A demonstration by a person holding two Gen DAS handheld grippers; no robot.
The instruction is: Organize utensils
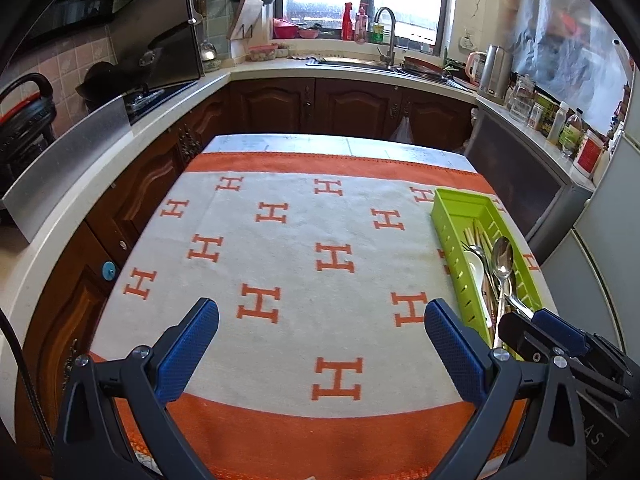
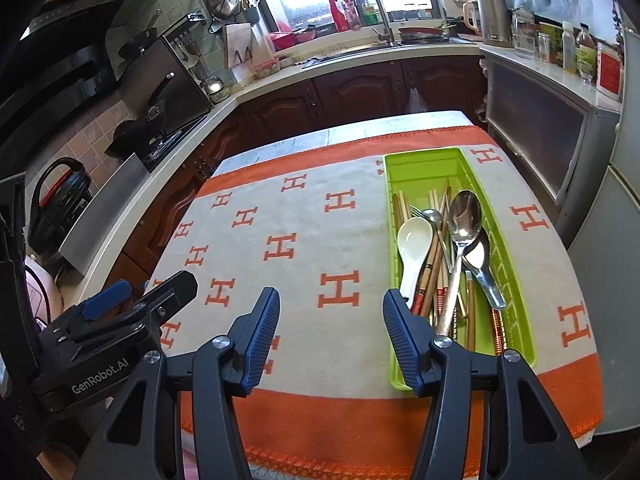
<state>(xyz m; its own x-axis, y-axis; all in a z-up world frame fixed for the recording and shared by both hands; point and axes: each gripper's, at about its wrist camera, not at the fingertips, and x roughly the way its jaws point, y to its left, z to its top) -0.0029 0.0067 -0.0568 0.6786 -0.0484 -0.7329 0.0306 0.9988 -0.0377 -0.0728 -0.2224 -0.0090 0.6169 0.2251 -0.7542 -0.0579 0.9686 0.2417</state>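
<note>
Landmark: green tray (image 2: 516,280), long and narrow, lying on the orange-and-white cloth (image 2: 304,240) at its right side.
Utensils, place: all seen pieces lie inside the green tray, heaped lengthwise; none lies on the cloth beside it.
Large steel spoon (image 2: 463,216): on top of the heap, bowl toward the tray's far end, handle running to the near end. Judged stiff, smooth, likely slippery on the pads; best taken across the handle's mid-length, not the bowl.
Steel ladle-spoon (image 2: 480,258): just right of the large spoon, partly under it, against the tray's right wall. Probably the heaviest piece; grip at the neck.
White spoon (image 2: 414,236): at the tray's left wall; looks ceramic or plastic, cannot tell. Judged breakable if ceramic; light squeeze on the handle.
Chopsticks (image 2: 400,204): thin sticks under the spoons; light, rigid, apt to roll and to come up singly.
Fork (image 2: 418,212): only the tines show between the white spoon and the steel ones.
Left gripper (image 1: 322,338): jaws spread wide, empty, over bare cloth left of the tray.
Right gripper (image 2: 330,330): jaws partly apart, nothing between them, just left of the tray's near end.
</note>
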